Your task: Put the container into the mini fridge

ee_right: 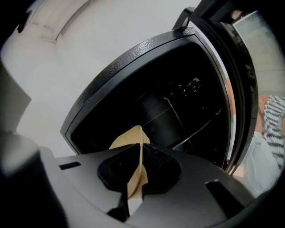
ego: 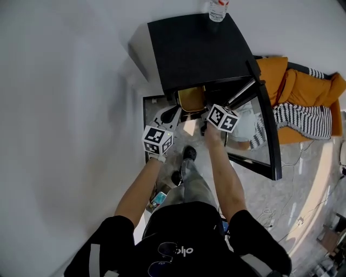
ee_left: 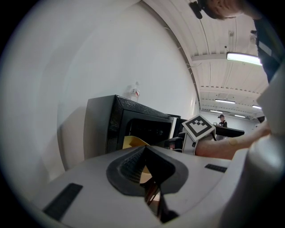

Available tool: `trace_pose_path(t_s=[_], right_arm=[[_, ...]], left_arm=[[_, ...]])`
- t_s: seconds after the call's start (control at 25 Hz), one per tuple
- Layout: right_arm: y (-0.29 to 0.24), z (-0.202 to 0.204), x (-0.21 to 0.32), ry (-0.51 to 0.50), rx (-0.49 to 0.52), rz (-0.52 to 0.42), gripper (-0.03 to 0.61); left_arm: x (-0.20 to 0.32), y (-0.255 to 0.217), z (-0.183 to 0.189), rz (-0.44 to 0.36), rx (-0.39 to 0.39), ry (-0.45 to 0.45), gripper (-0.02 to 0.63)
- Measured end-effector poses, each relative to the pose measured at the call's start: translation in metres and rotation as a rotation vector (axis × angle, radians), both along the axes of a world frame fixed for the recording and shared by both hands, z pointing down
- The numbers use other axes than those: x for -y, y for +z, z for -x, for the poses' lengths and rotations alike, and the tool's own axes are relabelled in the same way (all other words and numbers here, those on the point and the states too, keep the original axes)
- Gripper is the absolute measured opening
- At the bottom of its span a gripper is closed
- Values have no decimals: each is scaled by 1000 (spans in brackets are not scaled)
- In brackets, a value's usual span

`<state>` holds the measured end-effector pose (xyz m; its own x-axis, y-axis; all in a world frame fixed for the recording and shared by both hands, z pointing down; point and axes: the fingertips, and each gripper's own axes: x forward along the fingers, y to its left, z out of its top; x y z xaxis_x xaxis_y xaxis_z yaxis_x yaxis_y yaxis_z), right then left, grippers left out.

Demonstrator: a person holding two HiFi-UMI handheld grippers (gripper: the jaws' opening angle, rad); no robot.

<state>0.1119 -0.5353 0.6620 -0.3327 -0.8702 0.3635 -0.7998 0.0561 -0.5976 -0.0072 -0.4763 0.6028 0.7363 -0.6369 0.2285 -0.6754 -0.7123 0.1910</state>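
Note:
The black mini fridge [ego: 200,48] stands against the white wall with its door [ego: 267,135] swung open to the right. A tan, thin-walled container [ego: 191,99] sits at the fridge mouth, held between both grippers. My left gripper [ego: 172,116] is shut on its left rim, and the tan edge [ee_left: 143,174] shows pinched between the jaws. My right gripper [ego: 205,118] is shut on the right rim [ee_right: 137,167], with the dark fridge interior [ee_right: 178,111] and its wire shelf straight ahead. The right gripper's marker cube [ee_left: 198,127] shows in the left gripper view.
A clear plastic bottle [ego: 217,10] stands on the fridge top at the back. An orange cushion [ego: 303,89] and a striped cloth [ego: 303,120] lie right of the open door. Cables [ego: 292,178] trail on the floor at the right. The person's legs and shoes [ego: 189,154] are below the grippers.

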Motion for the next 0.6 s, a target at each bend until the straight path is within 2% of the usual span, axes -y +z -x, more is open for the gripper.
trace_pose_path(t_s=[0.6], right_arm=[[-6, 4, 40, 2, -29, -35, 25]], left_arm=[[29, -3, -9, -1, -16, 9, 8]])
